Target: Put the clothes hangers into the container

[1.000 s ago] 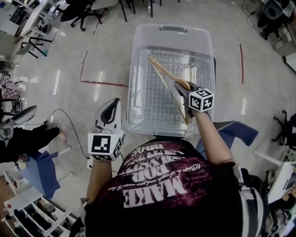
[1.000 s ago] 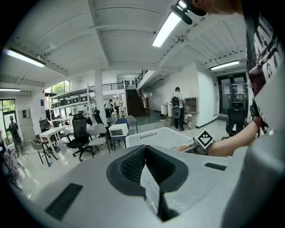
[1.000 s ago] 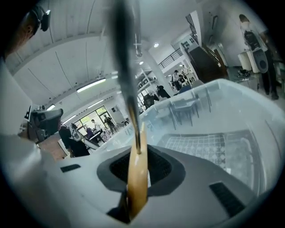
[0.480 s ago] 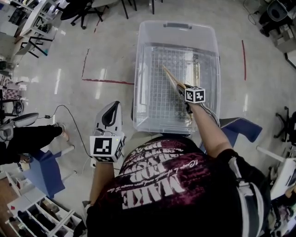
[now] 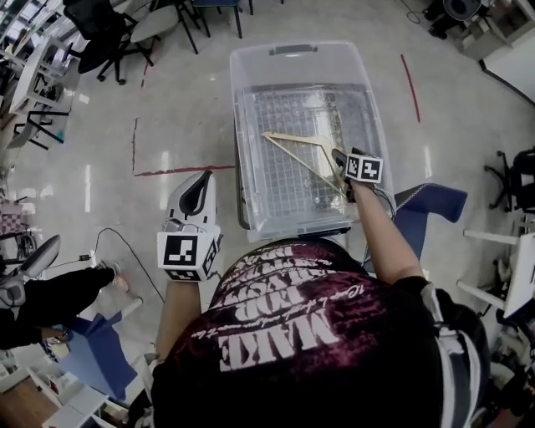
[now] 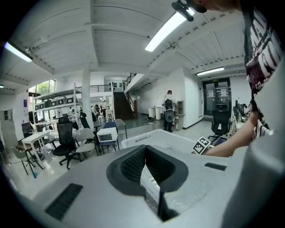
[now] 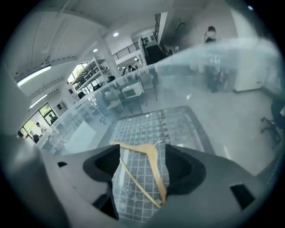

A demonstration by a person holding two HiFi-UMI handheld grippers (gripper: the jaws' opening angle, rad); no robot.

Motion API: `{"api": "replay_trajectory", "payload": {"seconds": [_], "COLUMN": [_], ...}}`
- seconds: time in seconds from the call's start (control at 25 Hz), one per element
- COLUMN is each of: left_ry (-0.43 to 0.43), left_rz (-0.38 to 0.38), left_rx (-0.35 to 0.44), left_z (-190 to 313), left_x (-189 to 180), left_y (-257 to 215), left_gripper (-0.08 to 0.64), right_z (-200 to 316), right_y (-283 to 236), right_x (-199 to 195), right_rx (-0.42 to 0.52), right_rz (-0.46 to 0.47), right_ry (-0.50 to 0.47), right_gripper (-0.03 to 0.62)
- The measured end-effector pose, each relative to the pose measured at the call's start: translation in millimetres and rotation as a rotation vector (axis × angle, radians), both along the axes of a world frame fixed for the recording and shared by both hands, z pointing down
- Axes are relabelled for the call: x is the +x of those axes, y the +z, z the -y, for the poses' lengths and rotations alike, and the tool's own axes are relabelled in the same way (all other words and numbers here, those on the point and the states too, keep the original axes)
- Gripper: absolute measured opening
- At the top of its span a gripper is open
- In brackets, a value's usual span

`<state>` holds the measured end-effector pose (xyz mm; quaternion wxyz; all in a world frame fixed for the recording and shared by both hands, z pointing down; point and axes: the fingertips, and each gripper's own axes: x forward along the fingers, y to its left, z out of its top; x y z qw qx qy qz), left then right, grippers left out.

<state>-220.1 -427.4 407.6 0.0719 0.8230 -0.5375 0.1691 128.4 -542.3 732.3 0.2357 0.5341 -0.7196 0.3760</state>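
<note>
Hanger (image 5: pixel 294 138) flat in container (image 5: pixel 240 150), bar diagonal; right tool (image 5: pixel 340 160) just opened, released; left tool (image 5: pixel 202 175) clenched, empty.

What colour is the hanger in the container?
Light natural wood tan; the hanger shows best in the right gripper view.

A red tape corner (image 5: pixel 184 170) marks the glossy grey floor (image 5: pixel 192 92). Beyond it stand black office chairs (image 5: pixel 100 25). Nearer than it, a thin black cable (image 5: pixel 142 251) arcs over the floor, with a bystander's dark-trousered leg (image 5: pixel 54 292) and a blue cloth (image 5: pixel 92 355) further on. Far to its right lie another red tape strip (image 5: pixel 410 88) and a second blue cloth (image 5: pixel 435 201).
</note>
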Motion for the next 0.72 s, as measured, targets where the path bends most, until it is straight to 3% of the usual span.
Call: {"api": "replay_trajectory", "payload": {"seconds": [0.08,0.24,0.44,0.72], "left_ry": [0.032,0.096,0.108,0.134], "left_rz": [-0.012,-0.029,-0.097,-0.148], "left_rx": [0.016,0.042,0.09,0.19], "left_z": [6.5,16.9,35.9,46.5], "left_x": [5.6,14.1,21.3,29.6], "left_y": [-3.7,-7.4,-23.5,-59.1], "left_gripper": [0.008,0.008,0.008,0.008], "right_z": [-7.5,-24.7,-38.2,-65.9], "right_y": [-36.2,-129.5,-244.0,-352.3], "right_x": [11.7,2.2,-21.1,-53.2], "right_rx": [0.091,0.314,0.592,0.774], "right_rz": [-0.011,0.072,-0.058,-0.064], "right_ry": [0.031,0.011,-0.104,-0.228], "right_gripper": [0.293,0.157,0.005,0.003]}}
